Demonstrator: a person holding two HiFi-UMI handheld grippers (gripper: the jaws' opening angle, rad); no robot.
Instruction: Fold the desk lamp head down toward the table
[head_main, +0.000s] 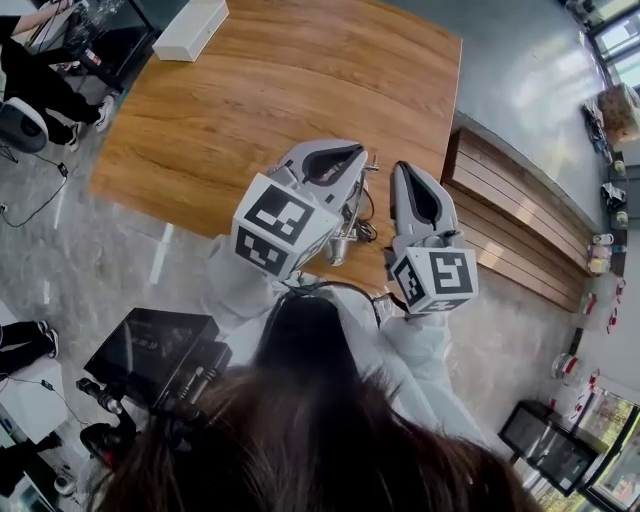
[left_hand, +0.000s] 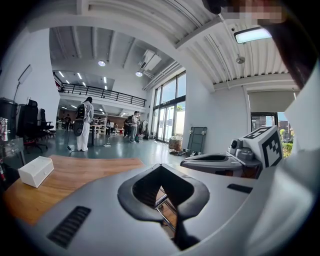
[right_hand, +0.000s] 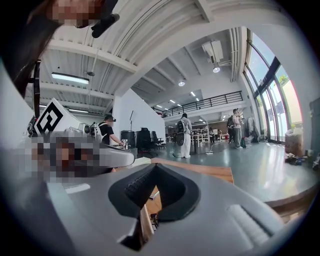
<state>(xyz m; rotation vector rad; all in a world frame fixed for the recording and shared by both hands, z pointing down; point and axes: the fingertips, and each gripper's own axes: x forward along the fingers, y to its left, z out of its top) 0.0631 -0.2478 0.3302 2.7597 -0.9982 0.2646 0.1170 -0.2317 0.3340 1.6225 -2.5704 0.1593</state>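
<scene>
Working at a rectangular brown wood-grain table (head_main: 300, 80). Holding a grey plastic left gripper (head_main: 364, 157) and a grey plastic right gripper (head_main: 401, 170) side by side, jaws over the near edge of that table. Pointing both away from the body and close to level, marker cubes toward the body.

Seeing both pairs of jaws closed tip to tip in each gripper view, leaving only the dark loop-shaped opening behind the tips. Gripping nothing with either.

Looking for the desk lamp: not making it out as a whole in any view. Noting only thin chrome metal rods (head_main: 347, 238) and a black cable (head_main: 367, 230) peeking out below the left gripper, in the gap between the two grippers, at the table's near edge. Glimpsing the same shiny rods through the loop of the left jaws, lying below them rather than between the pads. Not being able to tell whether these belong to the lamp, or how its head stands.

Noting a white rectangular box (head_main: 190, 28) lying at the far left corner of the table, well apart from both grippers. Noting a brown slatted wooden bench (head_main: 510, 210) along the table's right side. Seeing a person in white clothes (left_hand: 84, 125) standing on the grey floor far beyond the table in the left gripper view.
</scene>
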